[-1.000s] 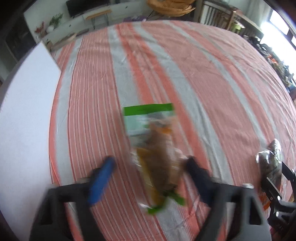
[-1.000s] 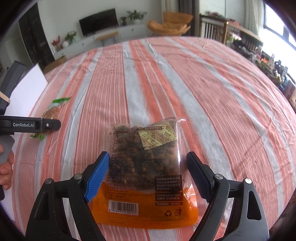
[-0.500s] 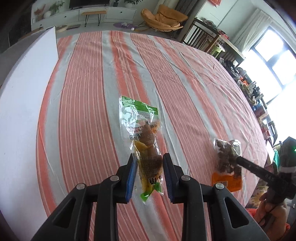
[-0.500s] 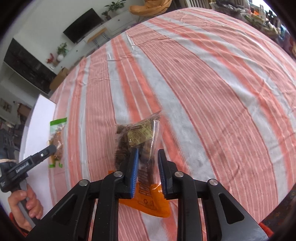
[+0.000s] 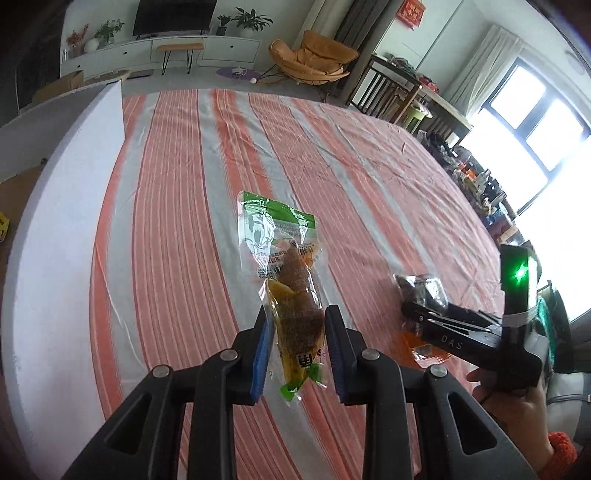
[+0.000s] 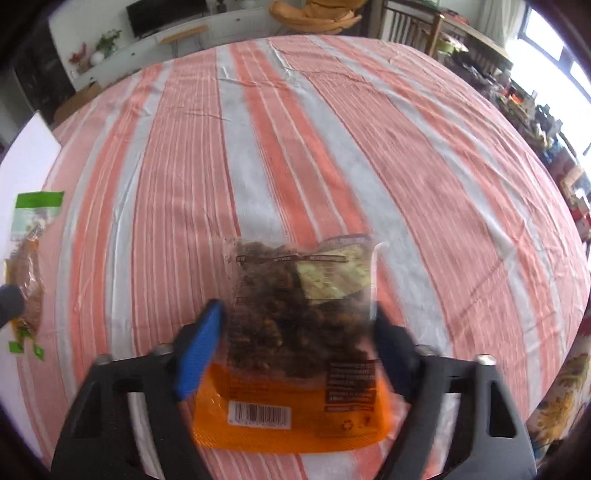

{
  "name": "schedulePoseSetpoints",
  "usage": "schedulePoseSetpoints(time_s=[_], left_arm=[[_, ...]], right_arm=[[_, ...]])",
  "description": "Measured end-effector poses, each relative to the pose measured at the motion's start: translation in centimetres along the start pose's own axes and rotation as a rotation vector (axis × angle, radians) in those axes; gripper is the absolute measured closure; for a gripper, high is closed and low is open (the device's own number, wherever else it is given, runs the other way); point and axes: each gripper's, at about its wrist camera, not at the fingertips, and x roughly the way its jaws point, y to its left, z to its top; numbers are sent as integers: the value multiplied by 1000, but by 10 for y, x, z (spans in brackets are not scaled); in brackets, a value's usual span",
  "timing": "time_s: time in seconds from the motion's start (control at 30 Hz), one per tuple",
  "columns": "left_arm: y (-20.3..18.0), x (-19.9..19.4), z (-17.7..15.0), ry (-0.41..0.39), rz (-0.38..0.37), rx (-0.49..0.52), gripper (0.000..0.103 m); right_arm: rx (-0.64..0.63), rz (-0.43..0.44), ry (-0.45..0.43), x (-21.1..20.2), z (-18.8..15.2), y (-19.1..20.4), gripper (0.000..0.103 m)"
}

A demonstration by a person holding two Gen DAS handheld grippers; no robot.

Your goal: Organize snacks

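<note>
Striped tablecloth (image 5: 177,221) spans both views: left gripper (image 5: 297,347) clamps the green-topped snack packet (image 5: 284,273) above it; right gripper (image 6: 299,350), jaws opening, straddles the orange snack bag (image 6: 295,332).

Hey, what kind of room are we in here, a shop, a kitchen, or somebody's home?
Most likely a home living room. A wall-mounted TV hangs above a low white cabinet with potted plants, an orange lounge chair stands behind, and the work surface wears a striped cloth.
</note>
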Motion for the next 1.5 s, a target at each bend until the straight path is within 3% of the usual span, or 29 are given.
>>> schedulePoseSetpoints(time_s=[0.1, 0.23, 0.33, 0.43, 0.6, 0.63, 0.67, 0.73, 0.83, 1.03, 1.13, 1.2, 1.33, 1.5], left_arm=[[5, -37, 1, -44, -99, -37, 75], [28, -96, 4, -116, -133, -51, 75], [62, -142, 3, -173, -37, -54, 75], [106, -178, -7, -205, 124, -66, 75], [180, -203, -41, -188, 368, -144, 72], [192, -206, -49, -180, 405, -165, 60], [201, -209, -56, -175, 430, -184, 37], [212, -215, -68, -190, 465, -206, 16], [208, -224, -82, -246, 494, -192, 15], [182, -239, -79, -358, 655, -125, 2], [167, -242, -77, -372, 764, -156, 0], [165, -246, -79, -379, 749, -193, 0], [167, -252, -85, -363, 642, -246, 0], [154, -253, -90, -363, 762, -220, 0]], right_arm=[[91, 95, -4, -13, -4, -26, 38], [183, 351, -74, -63, -8, -29, 38], [98, 526, -122, -115, 6, 23, 37], [-51, 707, -159, -171, 21, 108, 37], [-244, 861, -129, -202, 25, 242, 33], [-269, 871, -116, -200, 24, 267, 32], [-286, 864, -107, -194, 23, 286, 19], [-310, 849, -68, -181, 19, 314, 15], [-293, 888, -50, -170, 13, 322, 15], [-382, 660, -127, -180, -9, 320, 15], [-450, 561, -162, -187, -23, 319, 15], [-474, 535, -177, -189, -30, 317, 15], [-520, 497, -185, -195, -47, 324, 15], [-575, 454, -211, -204, -59, 333, 16]])
